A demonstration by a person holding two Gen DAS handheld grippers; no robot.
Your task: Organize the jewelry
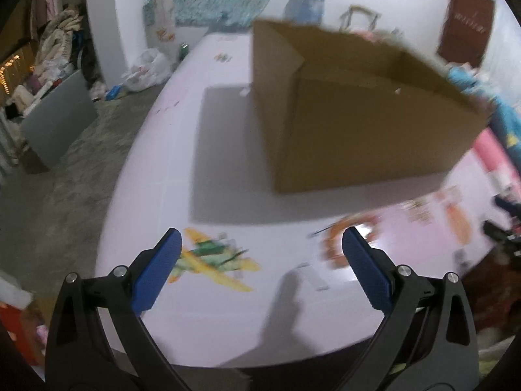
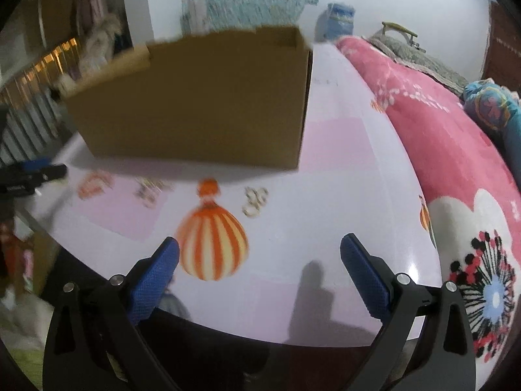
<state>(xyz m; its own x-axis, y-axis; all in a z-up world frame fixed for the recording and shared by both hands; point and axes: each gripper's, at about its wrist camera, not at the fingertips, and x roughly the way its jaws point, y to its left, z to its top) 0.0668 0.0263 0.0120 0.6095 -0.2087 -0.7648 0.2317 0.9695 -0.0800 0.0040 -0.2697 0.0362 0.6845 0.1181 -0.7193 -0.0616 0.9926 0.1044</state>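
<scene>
An open-topped cardboard box (image 1: pixel 351 107) stands in the middle of a table covered with a pale pink printed cloth (image 1: pixel 182 169). In the right wrist view the same box (image 2: pixel 202 104) sits behind several small jewelry pieces: pale rings (image 2: pixel 255 202), a blurred cluster (image 2: pixel 148 192) and an orange-red loop (image 2: pixel 94 184). My right gripper (image 2: pixel 260 244) hovers open and empty over the near edge of the table, short of the rings. My left gripper (image 1: pixel 260 241) is open and empty too, above an airplane print, with a blurred orange piece (image 1: pixel 342 241) by its right finger.
A pink flowered blanket (image 2: pixel 439 130) borders the table on the right. The table drops off to a grey floor (image 1: pixel 65 195) on the left, with bags and clutter. A green can (image 1: pixel 184 50) stands at the far end. A balloon print (image 2: pixel 211 241) marks the cloth.
</scene>
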